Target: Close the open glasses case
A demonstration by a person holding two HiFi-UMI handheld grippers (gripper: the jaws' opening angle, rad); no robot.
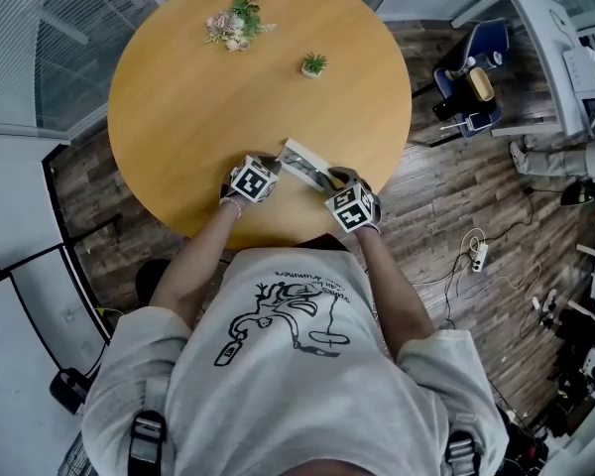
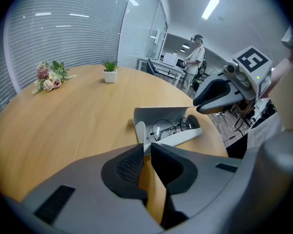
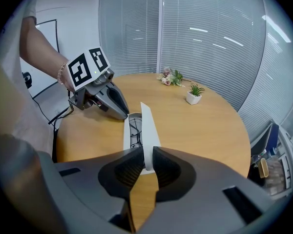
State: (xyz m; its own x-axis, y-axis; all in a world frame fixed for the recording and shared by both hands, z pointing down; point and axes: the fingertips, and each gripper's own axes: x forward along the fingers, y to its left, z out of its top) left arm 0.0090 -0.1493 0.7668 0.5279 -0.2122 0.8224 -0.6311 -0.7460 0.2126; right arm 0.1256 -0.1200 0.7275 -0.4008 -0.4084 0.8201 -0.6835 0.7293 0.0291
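Right gripper (image 3: 145, 156) jaws nearly together, pinching upright lid (image 3: 147, 126) of glasses case (image 1: 302, 164), near table (image 1: 208, 97) edge. Left gripper (image 2: 145, 149) jaws narrow, nipping base end. Case long axis spans both grippers; lid probably folds down over glasses (image 2: 168, 127).

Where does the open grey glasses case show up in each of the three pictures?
Head view: open grey glasses case just above centre.
Left gripper view: centre, just beyond the jaws.
Right gripper view: centre, seen edge-on.
Shared landmark: small green plant in white pot.
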